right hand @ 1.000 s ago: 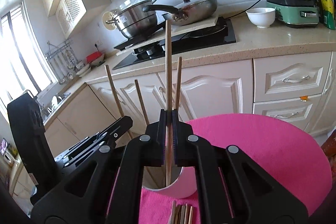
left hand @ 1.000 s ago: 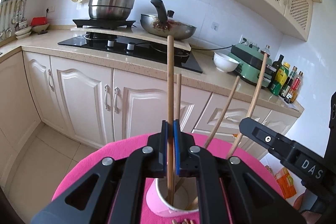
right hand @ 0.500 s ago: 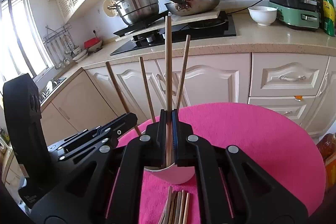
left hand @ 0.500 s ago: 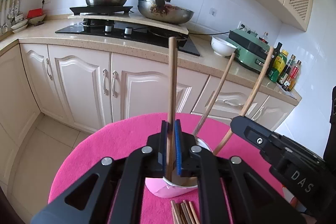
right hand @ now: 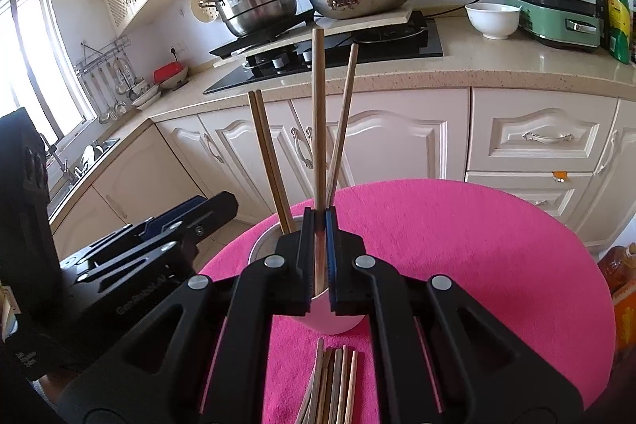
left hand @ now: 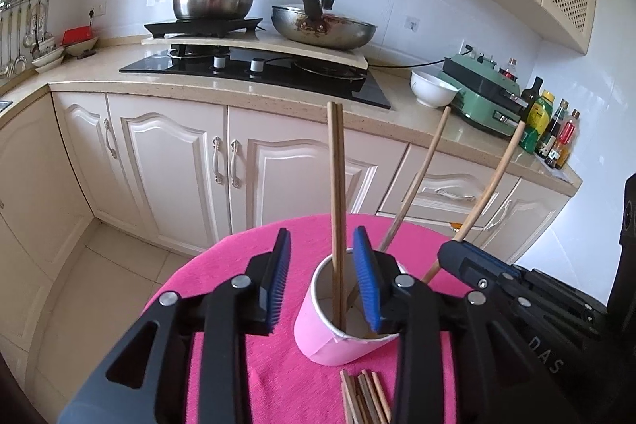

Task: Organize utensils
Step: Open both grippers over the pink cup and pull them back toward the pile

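Just opened: left gripper [left hand: 322, 277], jaws now parted to a middling gap with blue pads clear on both sides of the upright chopstick pair [left hand: 337, 209], nothing pressed between them. Dropped and released, then, that pair standing in the pink cup [left hand: 318, 340], lower ends on the cup floor, tops leaning on nothing visible but the rim. Counts, by judgement, as one more delivery done, with the loose chopsticks [right hand: 330, 380] on the pink tablecloth [right hand: 477, 265] just in front of the cup still to be picked. Right gripper [right hand: 319, 253] clamped tight on a single chopstick [right hand: 318, 114], held upright over the cup, lower end dipping inside the rim; likely next to let go. Another chopstick [right hand: 344, 114] leaning in the cup just right of it. Both grippers angled down toward the cup, left one at the cup's left, right one straddling its near rim, neither travelling much.
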A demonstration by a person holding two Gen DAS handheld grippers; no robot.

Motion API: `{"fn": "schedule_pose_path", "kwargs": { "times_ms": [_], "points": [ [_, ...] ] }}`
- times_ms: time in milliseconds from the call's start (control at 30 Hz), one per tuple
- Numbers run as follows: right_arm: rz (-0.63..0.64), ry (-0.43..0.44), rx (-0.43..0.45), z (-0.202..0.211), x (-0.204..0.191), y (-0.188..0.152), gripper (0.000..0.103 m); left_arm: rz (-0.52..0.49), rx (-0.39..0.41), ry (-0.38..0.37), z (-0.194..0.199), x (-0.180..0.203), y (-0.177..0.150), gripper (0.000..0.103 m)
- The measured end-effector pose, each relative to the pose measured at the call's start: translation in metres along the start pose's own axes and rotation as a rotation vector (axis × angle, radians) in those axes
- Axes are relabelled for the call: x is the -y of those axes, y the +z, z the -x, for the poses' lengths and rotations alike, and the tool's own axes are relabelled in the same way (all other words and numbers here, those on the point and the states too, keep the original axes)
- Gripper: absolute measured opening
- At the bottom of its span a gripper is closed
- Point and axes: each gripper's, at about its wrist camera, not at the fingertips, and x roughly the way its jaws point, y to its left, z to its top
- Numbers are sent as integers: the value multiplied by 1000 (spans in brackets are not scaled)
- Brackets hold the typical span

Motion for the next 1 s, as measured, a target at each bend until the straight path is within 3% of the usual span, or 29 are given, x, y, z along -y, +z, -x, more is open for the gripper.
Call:
{"fn": "schedule_pose_path", "kwargs": {
  "times_ms": [333, 400, 467, 500, 767, 1000],
  "points": [
    [-51, 1, -28, 2, 2, -7, 9, 2, -34, 8, 10, -8, -9, 40],
    [-55, -4, -24, 5, 1, -6, 21, 2, -38, 7, 13, -9, -11, 41],
    [-64, -8, -14, 9, 1, -6, 45, 2, -31, 4, 18, -10, -13, 41],
    [-64, -16, -6, 12, 1, -6, 49, 3, -26, 1, 21, -10, -13, 41],
    [-57, -51, 16, 31, -2, -7, 50, -9, -50, -9, 33, -10, -21, 41],
    [-68, -101, -29, 46, 6, -30, 50, 18, -168, -32, 28, -15, -50, 41]
  ]
}}
